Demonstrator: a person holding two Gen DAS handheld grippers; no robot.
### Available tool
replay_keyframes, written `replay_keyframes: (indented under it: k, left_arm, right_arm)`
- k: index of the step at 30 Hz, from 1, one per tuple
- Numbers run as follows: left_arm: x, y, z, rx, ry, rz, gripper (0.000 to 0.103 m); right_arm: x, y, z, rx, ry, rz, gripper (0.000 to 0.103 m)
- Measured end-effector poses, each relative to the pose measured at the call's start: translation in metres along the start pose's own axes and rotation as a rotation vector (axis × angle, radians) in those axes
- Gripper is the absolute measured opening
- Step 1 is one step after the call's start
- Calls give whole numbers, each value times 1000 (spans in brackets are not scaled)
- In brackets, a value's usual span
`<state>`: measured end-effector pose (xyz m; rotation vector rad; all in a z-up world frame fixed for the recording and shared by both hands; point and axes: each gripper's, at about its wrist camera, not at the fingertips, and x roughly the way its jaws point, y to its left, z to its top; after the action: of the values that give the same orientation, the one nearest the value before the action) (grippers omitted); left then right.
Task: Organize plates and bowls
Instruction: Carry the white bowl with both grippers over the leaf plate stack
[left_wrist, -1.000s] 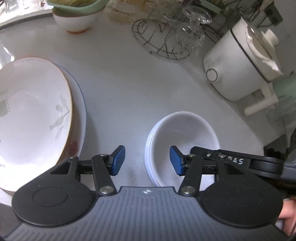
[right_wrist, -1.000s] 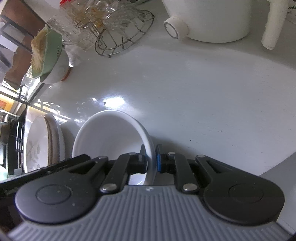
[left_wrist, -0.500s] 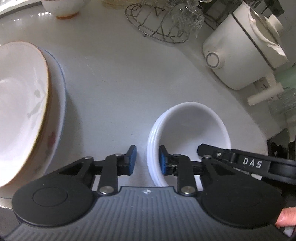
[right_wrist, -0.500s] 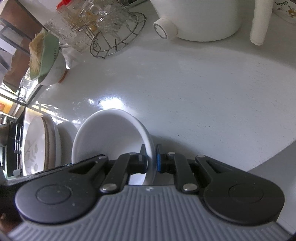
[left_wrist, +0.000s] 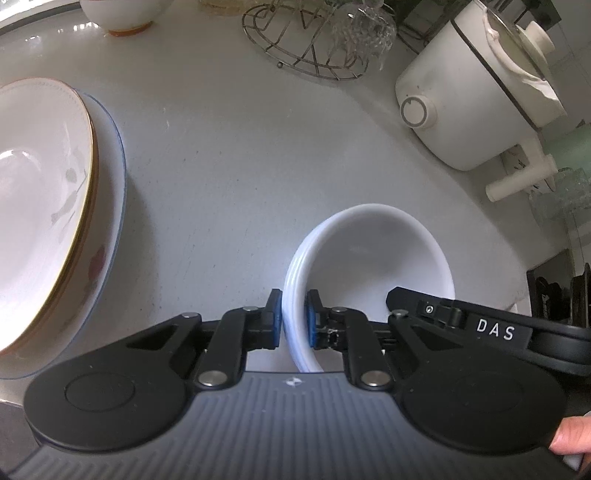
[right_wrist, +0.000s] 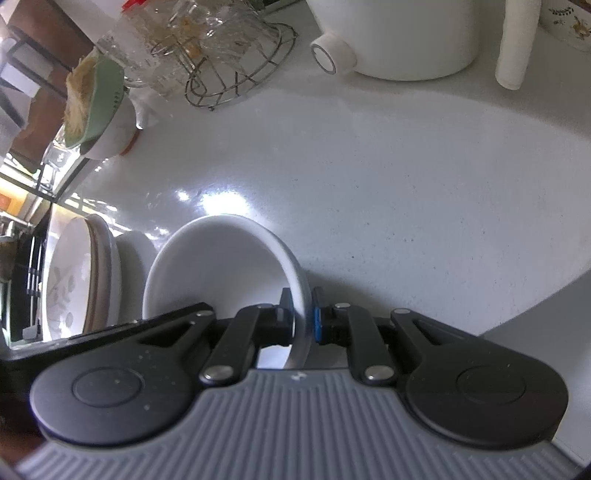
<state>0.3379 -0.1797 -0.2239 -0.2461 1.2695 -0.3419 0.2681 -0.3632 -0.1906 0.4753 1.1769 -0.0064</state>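
Left wrist view: left claw (left_wrist: 293, 317) is clamped on the near rim of the stack of white bowls (left_wrist: 373, 254), pads on either side of the wall. Right claw (right_wrist: 301, 319) is clamped on the opposite rim. The stack sits on the speckled grey bench (left_wrist: 240, 166), right of the stacked plates (left_wrist: 48, 206). Judgement: glazed ceramic, rigid, smooth, slippery, breakable, and heavy as a stack. Rim grips on both sides suit it; keep it level.
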Motion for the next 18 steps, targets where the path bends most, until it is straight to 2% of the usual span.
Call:
replay_keyframes:
  k: [8,18]
  left_arm:
    - [-14,-8,7,40,26,4,16]
    - [-38,-17,16,118,40,-36,16]
  right_arm:
    - [-12,1,-11,63,-33,11,13]
    - [-45,20,-20,93,-99,-8,13]
